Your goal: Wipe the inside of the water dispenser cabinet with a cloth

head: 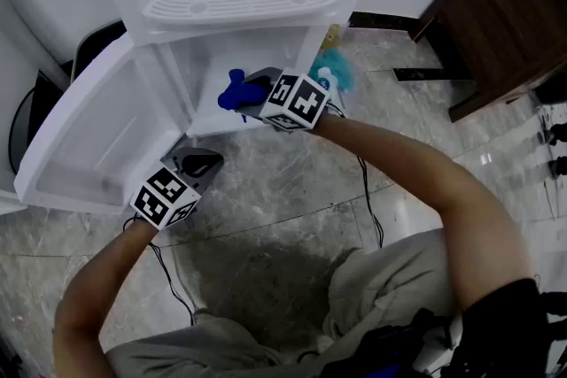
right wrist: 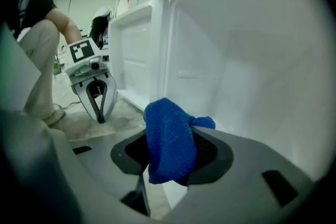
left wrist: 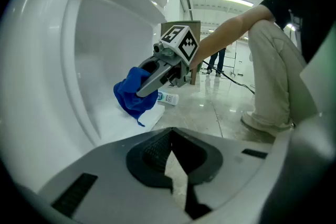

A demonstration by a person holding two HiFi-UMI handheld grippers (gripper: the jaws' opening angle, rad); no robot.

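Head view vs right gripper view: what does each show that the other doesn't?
Only the head view: the white slotted drip tray on top and the dark brown wooden furniture at right. Only the right gripper view: the pads of the right tool closed on the blue terry cloth, close up. Both: that cloth, the open white cabinet door, the shut, empty left tool.

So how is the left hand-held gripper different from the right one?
The right hand-held gripper is clamped on a blue cloth; the left hand-held gripper is shut on nothing. The right one reaches into the open cabinet; the left one hangs outside, by the door. Both are grey with a marker cube.
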